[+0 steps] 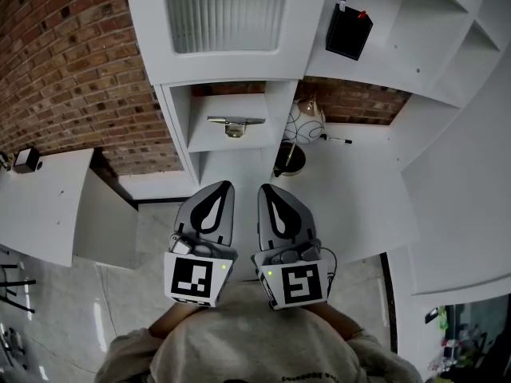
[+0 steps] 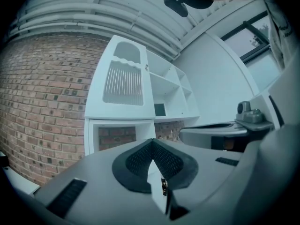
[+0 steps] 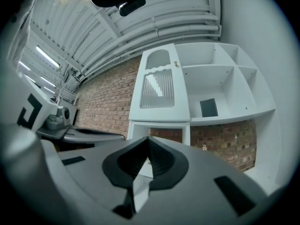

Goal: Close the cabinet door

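Observation:
The white cabinet door point(image 1: 227, 14) with a ribbed glass panel stands high on the cabinet and looks flush with the cabinet front. It also shows ahead in the left gripper view as the door point(image 2: 123, 81) and in the right gripper view as the door point(image 3: 158, 86). My left gripper point(image 1: 226, 185) and right gripper point(image 1: 263, 188) are held side by side close to the person's body, well short of the cabinet and below the door. Both are shut with nothing between the jaws: the left gripper point(image 2: 152, 140) and the right gripper point(image 3: 149, 138) show their tips meeting.
Open white shelves to the right of the door hold a black box point(image 1: 349, 30). Below the door, a niche holds a metal fitting point(image 1: 235, 124). A dark pot point(image 1: 289, 159) and a pen point(image 1: 339, 140) sit on the white counter. A white table point(image 1: 40, 206) stands at the left by the brick wall.

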Demonstrator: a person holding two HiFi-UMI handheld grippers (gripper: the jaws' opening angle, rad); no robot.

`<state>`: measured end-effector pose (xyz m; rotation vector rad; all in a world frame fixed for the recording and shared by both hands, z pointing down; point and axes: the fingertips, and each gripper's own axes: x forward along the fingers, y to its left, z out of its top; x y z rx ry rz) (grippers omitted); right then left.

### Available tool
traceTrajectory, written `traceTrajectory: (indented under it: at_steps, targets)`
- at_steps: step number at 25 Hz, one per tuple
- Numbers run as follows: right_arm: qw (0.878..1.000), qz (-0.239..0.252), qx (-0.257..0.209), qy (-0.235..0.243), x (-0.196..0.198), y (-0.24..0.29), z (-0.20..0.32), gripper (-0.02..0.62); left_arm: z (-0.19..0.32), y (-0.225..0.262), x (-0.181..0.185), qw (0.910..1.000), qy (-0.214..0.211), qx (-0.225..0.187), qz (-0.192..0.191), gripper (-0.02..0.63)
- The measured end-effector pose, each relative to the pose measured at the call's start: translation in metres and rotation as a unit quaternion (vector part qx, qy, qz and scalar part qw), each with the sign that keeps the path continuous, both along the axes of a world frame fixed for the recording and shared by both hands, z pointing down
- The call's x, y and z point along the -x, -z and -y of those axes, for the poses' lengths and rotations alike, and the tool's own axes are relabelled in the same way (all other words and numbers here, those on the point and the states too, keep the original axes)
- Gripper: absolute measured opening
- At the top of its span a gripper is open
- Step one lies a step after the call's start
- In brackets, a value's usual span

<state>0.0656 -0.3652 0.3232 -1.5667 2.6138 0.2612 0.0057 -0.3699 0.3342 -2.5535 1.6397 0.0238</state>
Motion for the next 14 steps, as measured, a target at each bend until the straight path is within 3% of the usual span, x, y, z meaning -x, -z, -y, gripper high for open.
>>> traceTrajectory:
  at_steps: [14]
  targets:
    - [1.000, 0.000, 0.004, -0.018, -0.008, -0.003, 0.003, 0.017, 0.002, 0.001, -0.011, 0.9998, -0.021, -0.005, 0.000, 0.008]
